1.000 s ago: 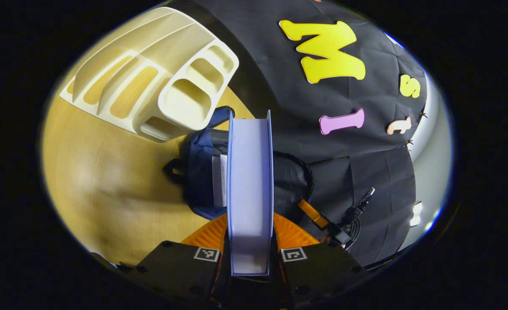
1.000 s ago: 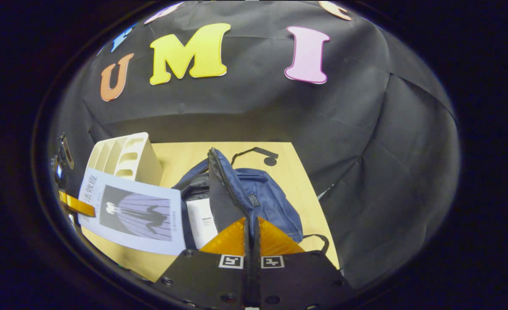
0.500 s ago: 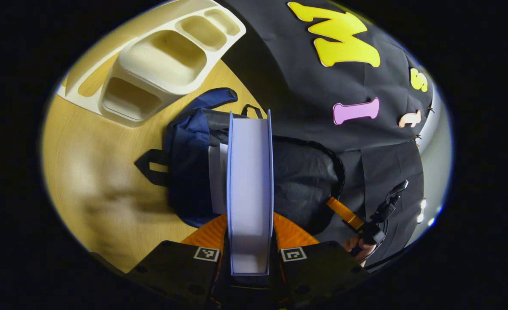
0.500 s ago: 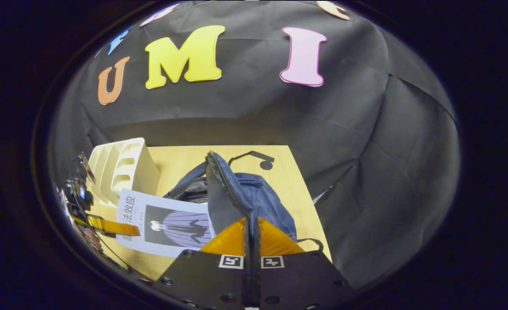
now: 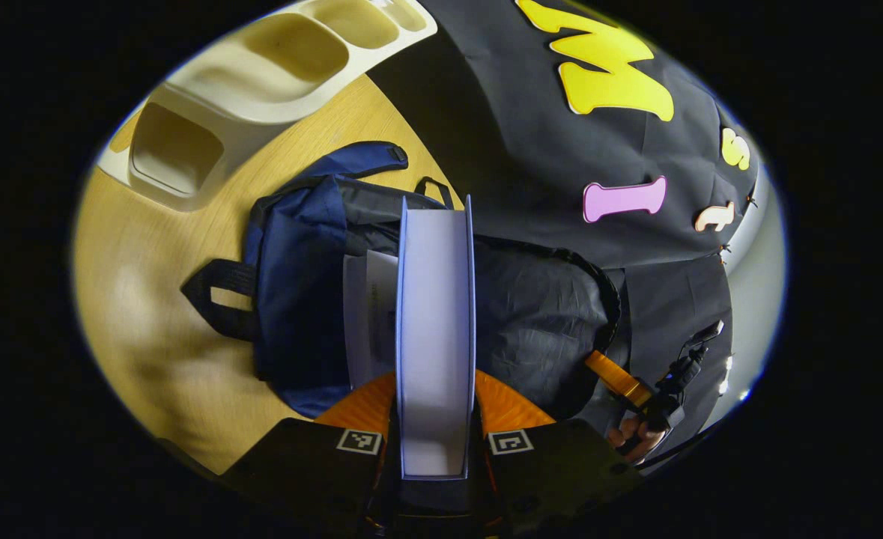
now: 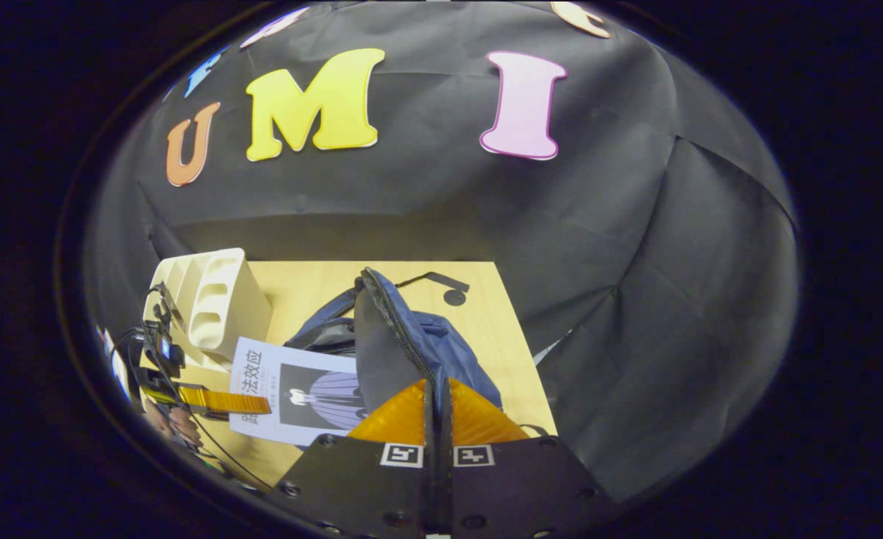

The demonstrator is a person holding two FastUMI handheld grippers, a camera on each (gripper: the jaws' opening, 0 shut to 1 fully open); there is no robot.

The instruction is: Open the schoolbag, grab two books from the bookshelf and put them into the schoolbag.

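The left gripper point(image 5: 435, 408) is clamped on a book point(image 5: 435, 337), both fingers pressed against its covers, with the page edge turned toward the camera. The book is held above the open mouth of the schoolbag point(image 5: 299, 292), which lies on the wooden table point(image 5: 156, 359). A second book point(image 5: 366, 314) is seen partly inside the bag, just beside the held one. A cream bookshelf point(image 5: 261, 75) stands on the table beyond the bag.

The right gripper point(image 6: 437, 419) is closed on the bag's flap point(image 6: 381, 344), the zipper edge being pinched between its fingers and lifted so that the opening is kept wide. In the right gripper view the held book point(image 6: 299, 393) is shown cover up, with the left gripper point(image 6: 220, 403) at its near edge and a hand point(image 6: 171, 423) behind it.
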